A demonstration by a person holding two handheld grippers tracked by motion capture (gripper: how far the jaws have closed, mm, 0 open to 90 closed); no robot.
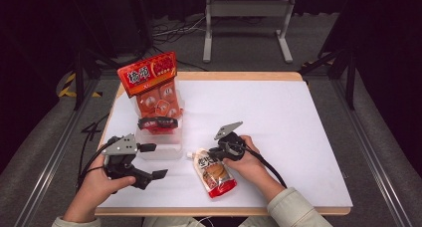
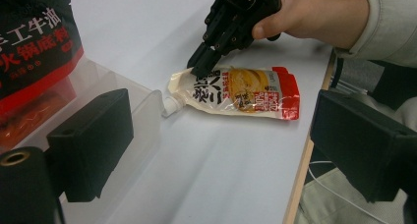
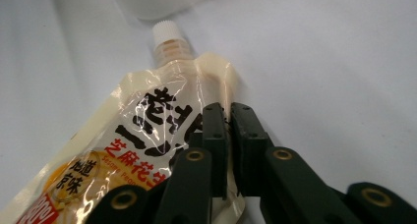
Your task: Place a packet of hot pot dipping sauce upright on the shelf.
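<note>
— Where's my high view?
— Above my side of the table [image 1: 278,117], facing forward and down.
— The others?
— Each rides low behind its claw; the right claw [image 3: 228,111] sits close on the pouch [image 3: 147,135], which all three views share.

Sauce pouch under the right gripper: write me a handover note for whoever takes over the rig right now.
Right gripper: shut on the sauce pouch, pinching its upper edge near the spout.
Left gripper: open, empty, beside the clear bin.
Pouch lies flat on the white table, spout toward the bin.
Red hotpot pack already stands in the bin.
Done: pouch gripped. Left: probably lift it into the bin.
</note>
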